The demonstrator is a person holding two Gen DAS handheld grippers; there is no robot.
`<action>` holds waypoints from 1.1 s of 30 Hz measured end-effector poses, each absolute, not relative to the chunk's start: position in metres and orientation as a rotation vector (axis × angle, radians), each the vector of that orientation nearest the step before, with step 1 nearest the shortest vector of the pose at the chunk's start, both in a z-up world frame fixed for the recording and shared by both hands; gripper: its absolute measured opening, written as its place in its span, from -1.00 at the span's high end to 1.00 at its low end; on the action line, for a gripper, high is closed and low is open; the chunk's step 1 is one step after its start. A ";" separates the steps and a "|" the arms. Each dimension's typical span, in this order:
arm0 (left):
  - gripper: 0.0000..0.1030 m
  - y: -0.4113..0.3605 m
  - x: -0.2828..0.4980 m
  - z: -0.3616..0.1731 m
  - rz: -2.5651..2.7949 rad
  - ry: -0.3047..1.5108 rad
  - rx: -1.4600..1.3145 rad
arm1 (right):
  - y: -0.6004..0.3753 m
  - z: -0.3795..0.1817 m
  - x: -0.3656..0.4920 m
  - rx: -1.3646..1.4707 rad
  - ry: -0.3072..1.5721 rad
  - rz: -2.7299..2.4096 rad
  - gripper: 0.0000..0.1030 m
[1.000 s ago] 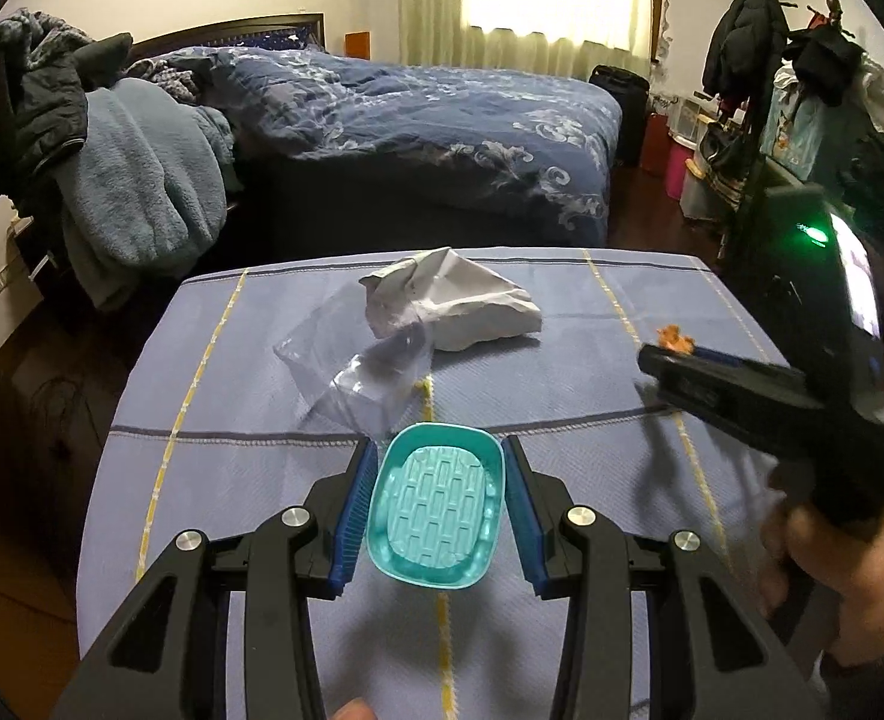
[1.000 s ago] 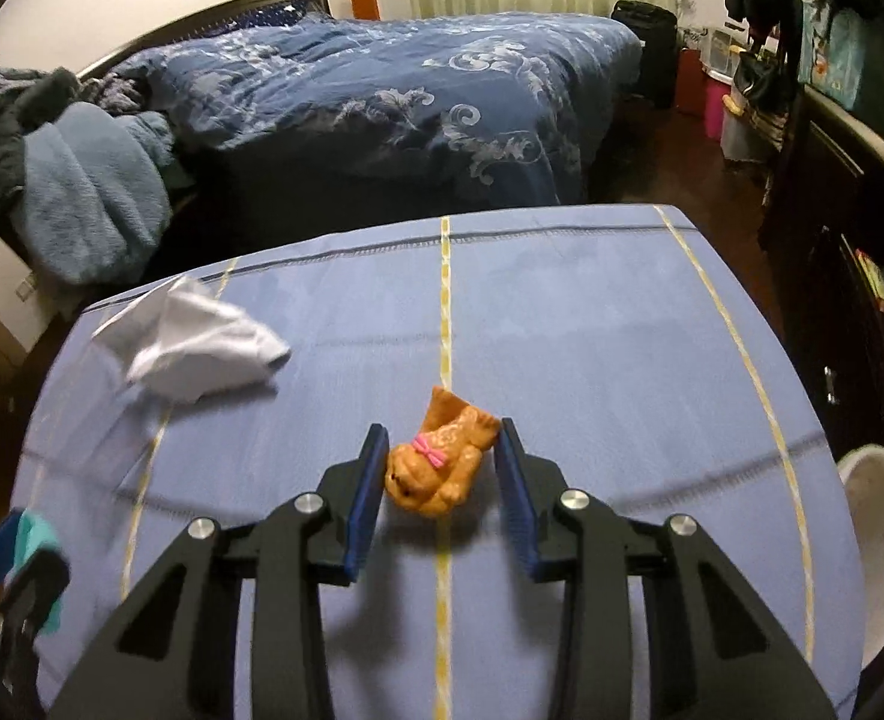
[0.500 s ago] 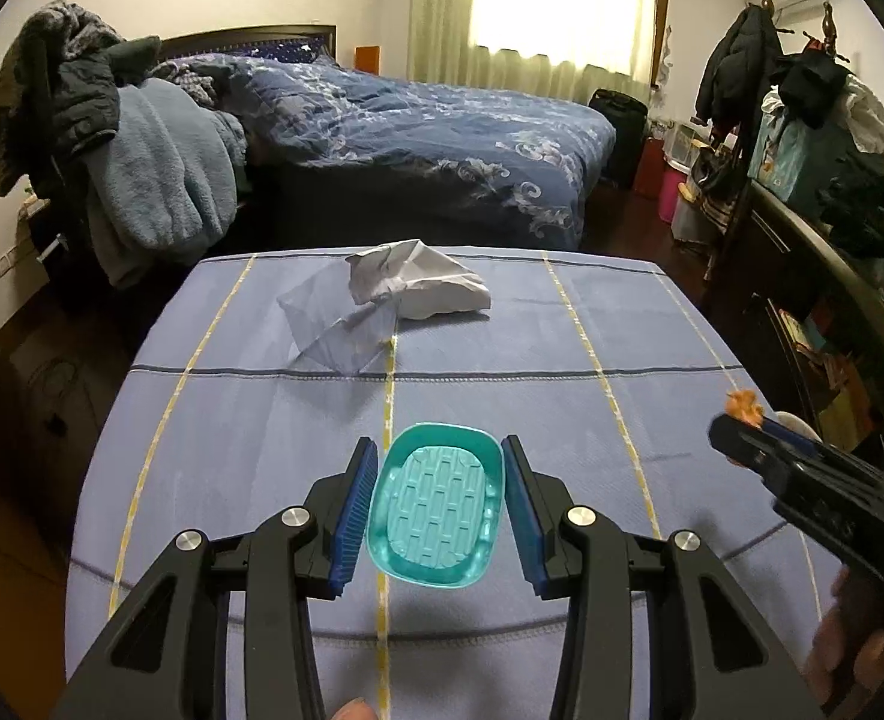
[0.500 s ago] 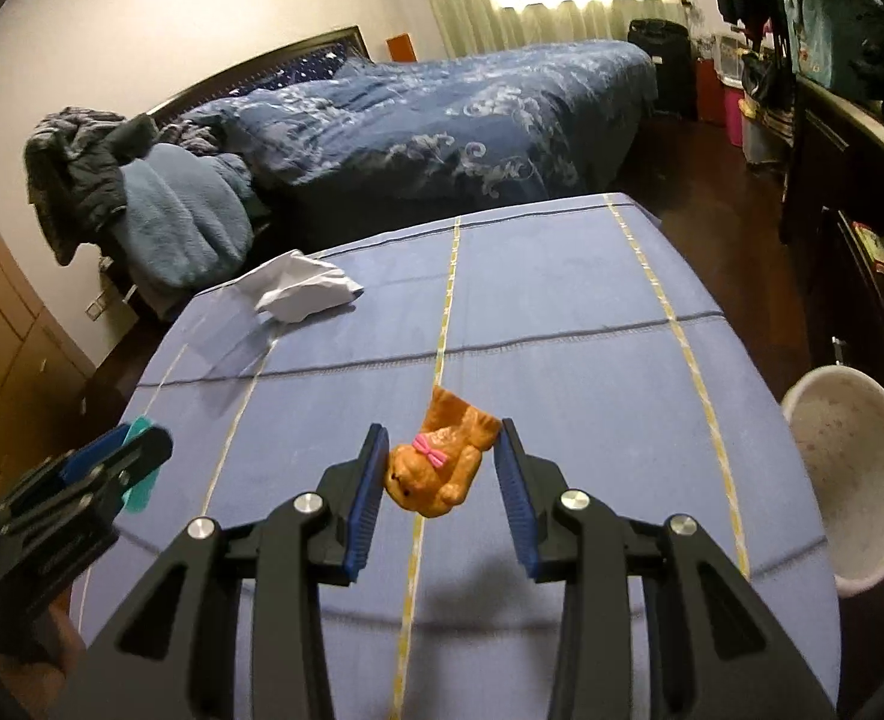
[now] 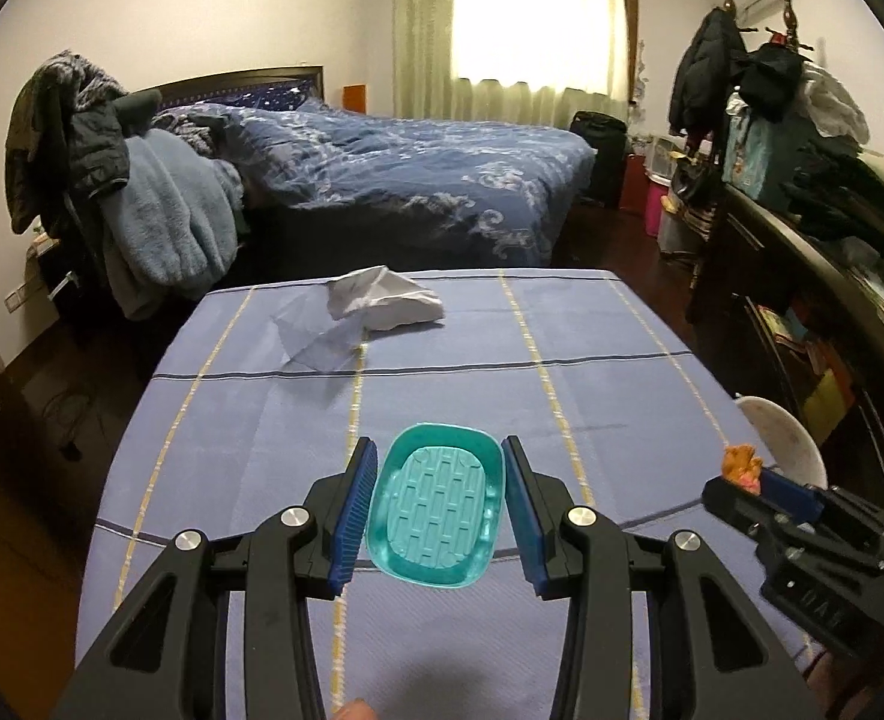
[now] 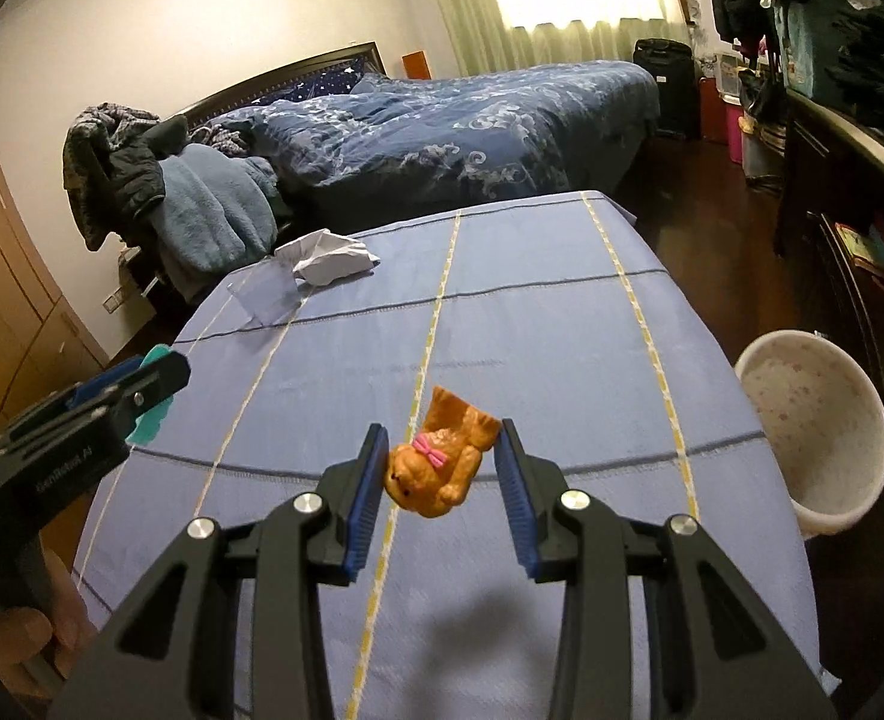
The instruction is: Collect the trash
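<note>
Teal soap dish (image 5: 435, 504) sits clamped between the left gripper (image 5: 438, 507) pads, held above the blue tablecloth (image 5: 562, 396). Right gripper (image 6: 440, 471) pinches an orange toy dog (image 6: 435, 462). Crumpled white paper (image 5: 387, 300) and what seems a clear plastic bag (image 5: 315, 336) lie at twelve o'clock on the cloth; a white bin (image 6: 814, 420) stands at three o'clock.

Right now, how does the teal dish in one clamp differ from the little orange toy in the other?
The teal dish is a flat, ribbed oval tray; the orange toy is a lumpy figurine with a pink bow. The dish fills the gap between the left gripper's fingers; the toy sits askew in the right gripper. Both are held above the blue tablecloth.
</note>
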State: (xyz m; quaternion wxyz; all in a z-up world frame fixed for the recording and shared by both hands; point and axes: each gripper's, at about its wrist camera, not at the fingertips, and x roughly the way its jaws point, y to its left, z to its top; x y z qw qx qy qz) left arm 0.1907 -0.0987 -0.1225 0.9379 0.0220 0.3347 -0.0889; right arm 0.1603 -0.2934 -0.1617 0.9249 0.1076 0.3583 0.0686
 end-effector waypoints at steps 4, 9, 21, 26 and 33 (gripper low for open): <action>0.17 -0.118 0.185 -0.119 -0.206 0.678 0.070 | -0.307 -0.161 0.146 0.229 0.717 0.115 0.27; 0.17 -0.154 0.182 -0.113 -0.257 0.656 0.113 | -0.337 -0.160 0.131 0.257 0.686 0.065 0.27; 0.16 -0.241 0.184 -0.113 -0.365 0.632 0.199 | -0.417 -0.169 0.106 0.344 0.649 -0.041 0.27; -0.50 -0.222 0.186 -0.135 -0.307 0.683 0.235 | -0.431 -0.174 0.102 0.372 0.646 -0.046 0.27; -0.48 -0.178 0.195 -0.186 -0.238 0.863 0.207 | -0.418 -0.176 0.108 0.369 0.654 0.032 0.27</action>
